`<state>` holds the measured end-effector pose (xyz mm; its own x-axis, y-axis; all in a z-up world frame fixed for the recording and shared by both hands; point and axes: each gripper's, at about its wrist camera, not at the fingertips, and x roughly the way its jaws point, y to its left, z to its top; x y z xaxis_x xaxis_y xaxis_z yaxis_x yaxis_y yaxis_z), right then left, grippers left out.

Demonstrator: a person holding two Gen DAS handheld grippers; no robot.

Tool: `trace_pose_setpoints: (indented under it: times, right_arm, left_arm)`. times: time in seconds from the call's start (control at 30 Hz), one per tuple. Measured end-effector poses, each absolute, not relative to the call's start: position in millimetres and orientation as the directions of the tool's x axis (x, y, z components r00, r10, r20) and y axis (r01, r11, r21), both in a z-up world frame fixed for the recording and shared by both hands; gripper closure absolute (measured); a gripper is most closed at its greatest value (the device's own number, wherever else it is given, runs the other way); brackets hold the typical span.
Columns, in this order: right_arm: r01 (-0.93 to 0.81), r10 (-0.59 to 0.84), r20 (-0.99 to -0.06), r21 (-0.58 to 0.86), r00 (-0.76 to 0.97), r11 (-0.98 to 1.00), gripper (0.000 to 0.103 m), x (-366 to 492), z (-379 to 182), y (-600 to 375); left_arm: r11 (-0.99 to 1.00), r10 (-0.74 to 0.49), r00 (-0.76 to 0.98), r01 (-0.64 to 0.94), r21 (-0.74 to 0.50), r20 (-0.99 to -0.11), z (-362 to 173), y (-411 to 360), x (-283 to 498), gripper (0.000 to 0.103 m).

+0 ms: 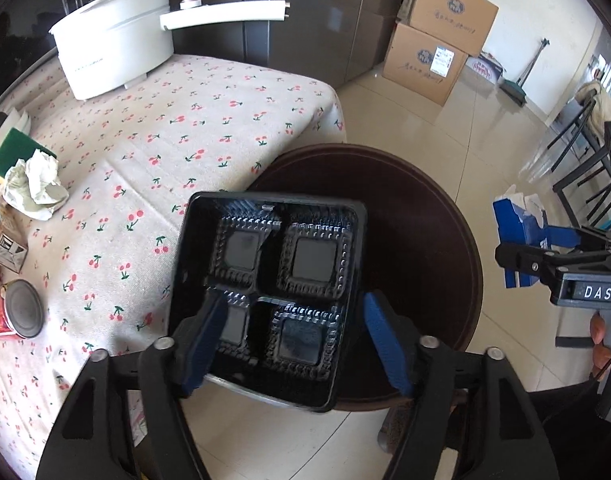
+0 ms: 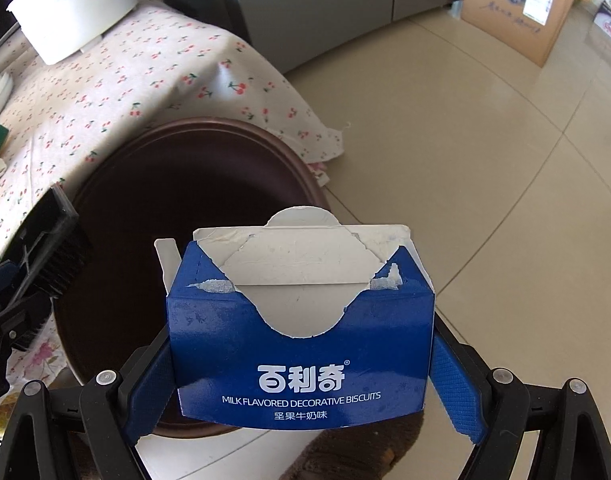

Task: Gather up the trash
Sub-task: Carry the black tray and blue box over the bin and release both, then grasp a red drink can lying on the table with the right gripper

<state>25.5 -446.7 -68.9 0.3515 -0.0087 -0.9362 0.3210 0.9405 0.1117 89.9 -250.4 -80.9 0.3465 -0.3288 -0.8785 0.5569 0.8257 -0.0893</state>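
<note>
Blue-padded fingers of the left gripper (image 1: 295,340) fill the bottom of the left wrist view, spread wide; the left pad overlaps a black plastic tray (image 1: 269,300) with four moulded pockets, while the right pad stands clear of the tray's right edge, so the gripper reads as released. Whether the left pad touches the tray cannot be told. This tray sits tilted at centre frame, over the rim of a dark brown round bin (image 1: 417,240) that stands on the tiled floor (image 1: 485,152) beside the tabletop (image 1: 177,128), which carries a cherry-print cloth. At left frame the tabletop bears crumpled paper (image 1: 35,184), a tin can (image 1: 15,310) on its side, a small carton (image 1: 3,240), a green sponge (image 1: 15,152), and a white cooking pot (image 1: 113,56) at upper left. Cardboard boxes (image 1: 437,44) stand at upper right. At right frame the right gripper (image 1: 521,258) holds a blue biscuit box (image 1: 519,224). In the right wrist view, the right gripper (image 2: 301,384) is clamped on the biscuit box (image 2: 301,344) at lower centre, both pads pressed to its sides; the box's top is torn open. Behind it lies the bin (image 2: 177,200), at centre left of frame. The tray (image 2: 51,248) and part of the left gripper (image 2: 5,304) show at the left edge.
</note>
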Motion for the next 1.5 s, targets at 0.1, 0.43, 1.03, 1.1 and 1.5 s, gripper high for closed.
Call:
trace_pose_setpoints:
  times: [0.1, 0.43, 1.03, 1.1, 1.5]
  right_arm:
    - [0.322, -0.007, -0.936, 0.114, 0.353, 0.94, 0.011, 27, -68, -448]
    - [0.272, -0.005, -0.939, 0.094, 0.343, 0.958, 0.011, 42, -70, -427]
    - [0.205, -0.007, -0.944, 0.065, 0.33, 0.977, 0.001, 81, -67, -387]
    - [0.204, -0.001, -0.943, 0.07, 0.331, 0.976, 0.001, 85, -66, -382]
    - [0.139, 0.021, -0.942, 0.072, 0.334, 0.988, 0.001, 104, -57, -336]
  left_arm:
    - [0.831, -0.328, 0.355, 0.548, -0.089, -0.875, -78, -245, 91, 0.022]
    - [0.874, -0.316, 0.373, 0.473, -0.115, -0.872, -63, -194, 105, 0.017]
    - [0.95, -0.19, 0.417, 0.307, -0.059, -0.889, -54, -92, 118, 0.017]
    - [0.955, -0.18, 0.42, 0.29, -0.056, -0.889, -53, -79, 118, 0.017]
    - [0.989, -0.114, 0.428, 0.133, -0.062, -0.897, -46, 5, 119, 0.017]
